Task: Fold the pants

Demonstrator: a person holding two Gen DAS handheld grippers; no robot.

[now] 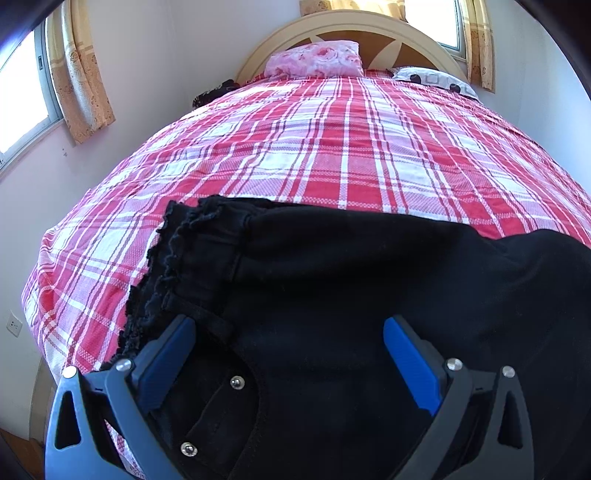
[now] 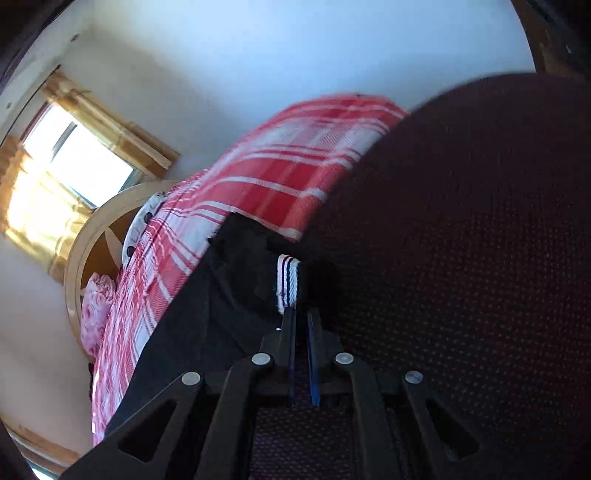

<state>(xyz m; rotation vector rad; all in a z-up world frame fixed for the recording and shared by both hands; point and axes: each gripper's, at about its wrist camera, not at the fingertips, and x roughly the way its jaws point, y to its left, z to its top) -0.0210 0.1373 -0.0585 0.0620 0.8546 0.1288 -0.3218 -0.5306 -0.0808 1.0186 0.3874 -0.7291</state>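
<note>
Black pants [image 1: 332,295] lie on the red plaid bed [image 1: 314,155], the frilled waistband at the left and rivets near the pocket. My left gripper [image 1: 288,328] is open, its blue pads [image 1: 173,354] spread over the waist area, holding nothing. In the right wrist view my right gripper [image 2: 300,314] is shut, its blue pads pressed close on the dark pants fabric [image 2: 229,302] beside a white striped band [image 2: 288,284]. A dark dotted cloth [image 2: 461,258] fills the right of that tilted view.
A pink floral pillow [image 1: 314,59] and a patterned pillow [image 1: 432,79] lie by the round wooden headboard [image 1: 354,26]. Curtained windows [image 1: 22,96] flank the bed. The bed's left edge drops to the floor by a wall socket [image 1: 14,325].
</note>
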